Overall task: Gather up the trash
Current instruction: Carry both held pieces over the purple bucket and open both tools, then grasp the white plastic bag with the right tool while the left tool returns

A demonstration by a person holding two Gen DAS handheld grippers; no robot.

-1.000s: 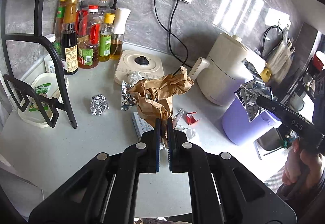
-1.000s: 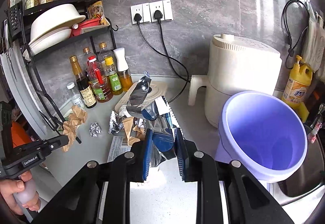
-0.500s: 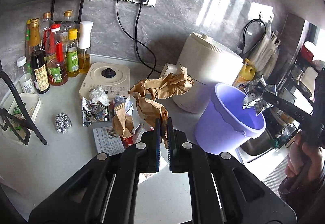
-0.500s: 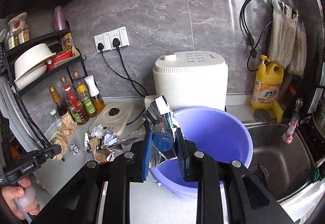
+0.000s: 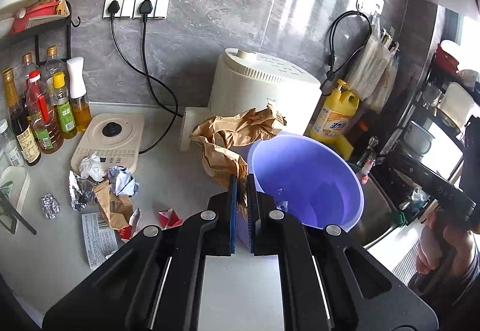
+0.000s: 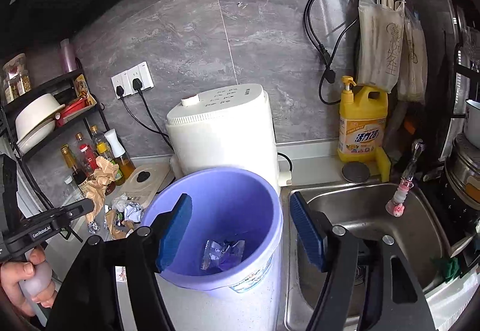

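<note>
- Brown paper sat clenched in left claw, near bucket rim; wide crumple might snag, spill outside.
- Right claw hung released over bucket.

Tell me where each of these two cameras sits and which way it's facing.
Left wrist: sits on the left hand-held gripper, facing the counter and back wall; it is shut on brown paper beside the purple bucket; the right hand shows.
Right wrist: sits on the open right hand-held gripper, looking down into the bucket, a foil wrapper inside; the left hand shows.
Shared: bucket, white appliance, yellow bottle.
</note>
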